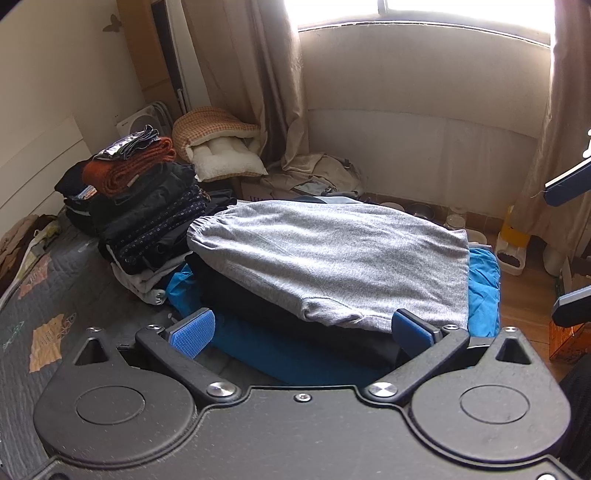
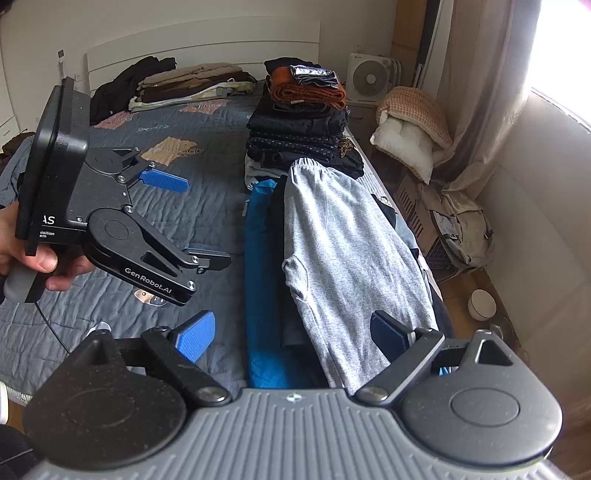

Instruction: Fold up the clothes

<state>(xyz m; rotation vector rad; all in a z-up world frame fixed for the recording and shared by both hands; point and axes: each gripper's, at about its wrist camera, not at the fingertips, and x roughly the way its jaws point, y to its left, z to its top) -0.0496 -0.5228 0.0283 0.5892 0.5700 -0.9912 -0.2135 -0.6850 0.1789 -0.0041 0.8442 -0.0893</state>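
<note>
On the side of the left gripper (image 2: 177,221), seen from the right wrist camera, white lettering reads "GenRobot.AI"; above it the letters "AS" and a cut-off line ending in "uisition" show on the black body, which a hand (image 2: 26,254) holds by its grey handle. Its jaws are spread wide over the bed (image 2: 110,295), grasping nothing. The right gripper (image 2: 295,332) also has its jaws released, one blue pad over the quilt and the other just beside the near end of the grey sweatshirt (image 2: 343,251), though I cannot tell whether it touches.

That grey sweatshirt lies folded along the right edge of the bed, on top of a dark garment (image 1: 258,299) and a bright blue garment (image 2: 262,258) that spreads out beneath them. Just beyond, at the far end, stands a stack of folded clothes (image 2: 299,125) topped by a rust-orange knit and a small denim-coloured piece. A lower pile of tan and dark clothes (image 2: 192,85) sits at the far left against the white headboard (image 2: 203,48).

The bed carries a grey quilted cover with patchwork patches. Right of the bed a wooden floor (image 1: 524,295) holds a white box fan (image 2: 371,79), a checked cushion on white pillows (image 2: 410,122), a backpack (image 2: 461,229) and a white bowl (image 2: 482,304). Beige curtains (image 1: 273,85) frame a bright window (image 1: 424,11).
</note>
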